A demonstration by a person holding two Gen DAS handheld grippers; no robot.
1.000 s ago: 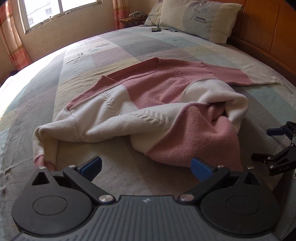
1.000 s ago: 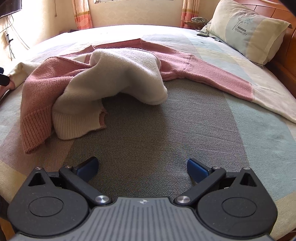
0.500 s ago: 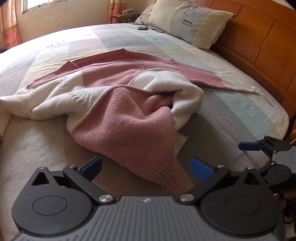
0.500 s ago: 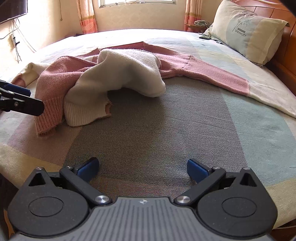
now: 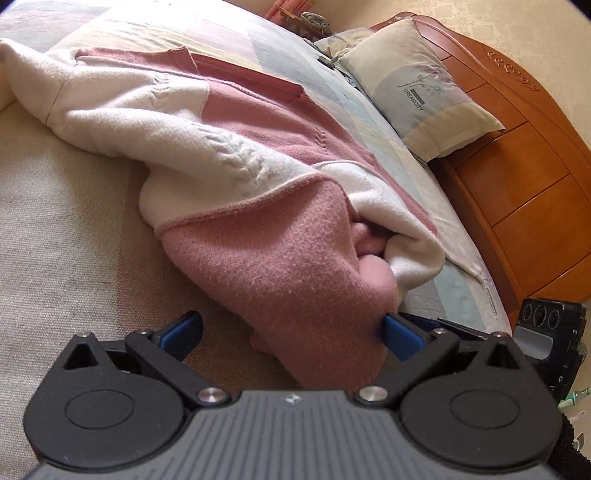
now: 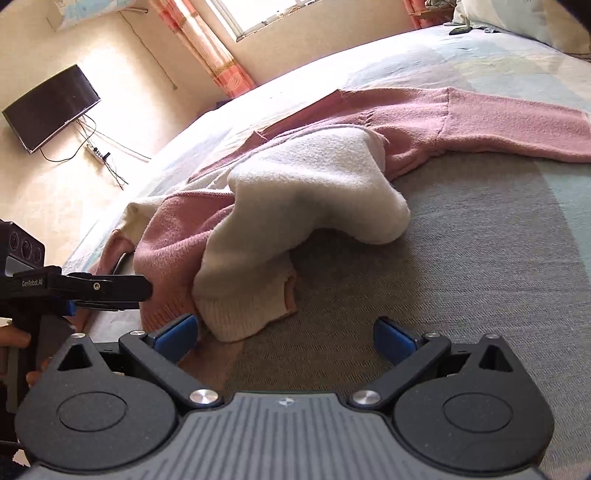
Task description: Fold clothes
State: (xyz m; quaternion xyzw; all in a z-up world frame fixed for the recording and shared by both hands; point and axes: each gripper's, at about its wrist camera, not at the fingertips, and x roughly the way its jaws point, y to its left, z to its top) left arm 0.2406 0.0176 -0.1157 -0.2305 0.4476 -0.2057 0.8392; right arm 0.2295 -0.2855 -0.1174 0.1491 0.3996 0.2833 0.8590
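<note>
A pink and cream knit sweater (image 5: 258, 206) lies crumpled on the bed. In the left wrist view my left gripper (image 5: 290, 330) is open, and the pink ribbed hem (image 5: 325, 332) runs between its blue pads (image 5: 400, 334) up to the gripper body. In the right wrist view my right gripper (image 6: 286, 334) is open. The cream ribbed hem (image 6: 243, 314) lies on the bed just inside its left pad (image 6: 177, 332). The left gripper (image 6: 142, 290) shows side-on there, at the pink hem (image 6: 162, 306). One pink sleeve (image 6: 498, 129) stretches off to the right.
The patchwork bedspread (image 6: 461, 258) covers a wide bed. A pillow (image 5: 424, 92) leans on the wooden headboard (image 5: 524, 177) at the far right. A wall TV (image 6: 48, 107) and curtained window (image 6: 258, 14) stand beyond the bed. A hand (image 6: 14, 336) holds the left gripper.
Both grippers have moved in close to the sweater's near hem. The pink hem now lies between the left fingers, the cream hem by the right ones. Both stay open.
</note>
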